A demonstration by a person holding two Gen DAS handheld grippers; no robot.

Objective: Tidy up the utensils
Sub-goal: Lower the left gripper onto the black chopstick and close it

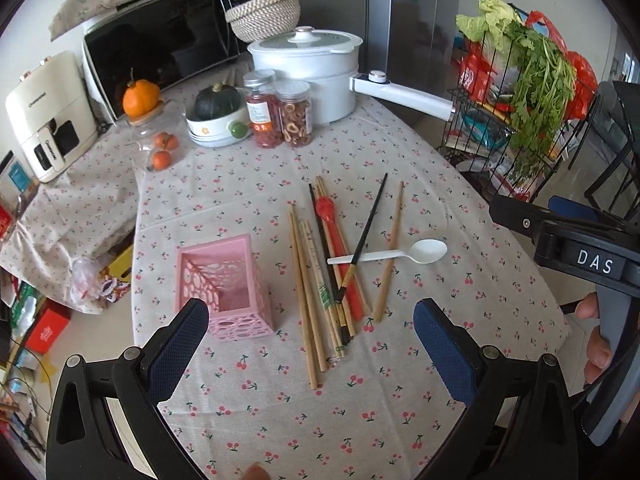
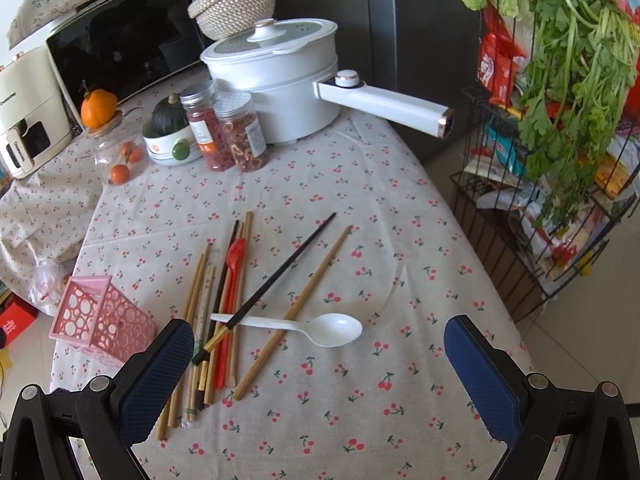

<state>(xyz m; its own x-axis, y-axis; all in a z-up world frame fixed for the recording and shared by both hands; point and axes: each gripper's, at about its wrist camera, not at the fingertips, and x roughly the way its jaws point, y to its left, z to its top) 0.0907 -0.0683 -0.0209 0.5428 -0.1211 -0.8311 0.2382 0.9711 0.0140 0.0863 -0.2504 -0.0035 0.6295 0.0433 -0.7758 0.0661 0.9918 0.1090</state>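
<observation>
A pink perforated utensil holder (image 1: 224, 288) stands empty on the cherry-print tablecloth; it also shows in the right wrist view (image 2: 100, 320). Beside it lie several wooden chopsticks (image 1: 308, 292), a black chopstick (image 1: 366, 232), a red spoon (image 1: 334, 236) and a white plastic spoon (image 1: 404, 254) (image 2: 316, 328). My left gripper (image 1: 312, 328) is open and empty, just above the table near the holder and the chopsticks. My right gripper (image 2: 320, 356) is open and empty, in front of the white spoon; its body shows at the right of the left wrist view (image 1: 580, 248).
At the back stand a white pot with a long handle (image 1: 316, 72), two jars (image 1: 280, 112), a squash in a bowl (image 1: 218, 116), oranges and a microwave (image 1: 160, 44). A wire rack with greens (image 2: 560, 120) stands off the table's right edge.
</observation>
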